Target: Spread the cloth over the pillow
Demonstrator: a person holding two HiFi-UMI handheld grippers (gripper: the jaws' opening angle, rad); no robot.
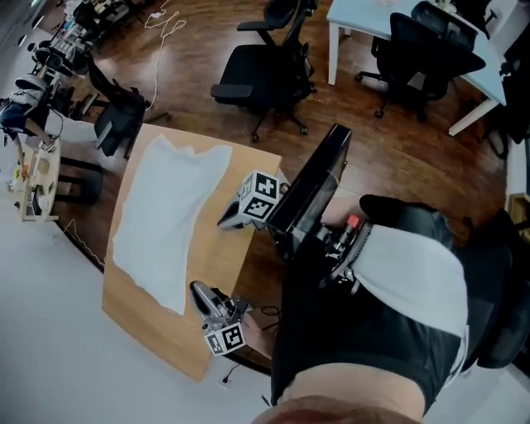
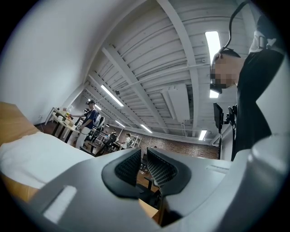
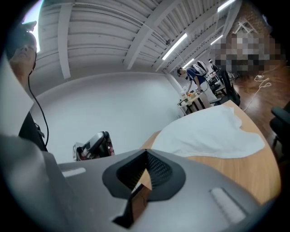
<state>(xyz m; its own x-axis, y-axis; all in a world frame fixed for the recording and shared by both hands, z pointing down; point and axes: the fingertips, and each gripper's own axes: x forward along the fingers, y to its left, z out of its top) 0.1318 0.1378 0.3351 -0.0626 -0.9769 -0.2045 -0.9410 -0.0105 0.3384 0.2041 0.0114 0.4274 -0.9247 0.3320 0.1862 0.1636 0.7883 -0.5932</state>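
A white cloth lies spread along the far half of the wooden table, puffed up a little; no pillow surface shows under it. My left gripper hovers at the table's near corner, just short of the cloth's corner. In the left gripper view its pads stand all but together, with nothing between them and the cloth to the left. My right gripper is over bare wood beside the cloth's long edge. It is shut and empty, with the cloth ahead to the right and the left gripper off to its left.
A black flat screen stands at the table's near edge by my body. Black office chairs and a pale desk stand beyond on the wooden floor. A cluttered bench is at far left, with a person working there.
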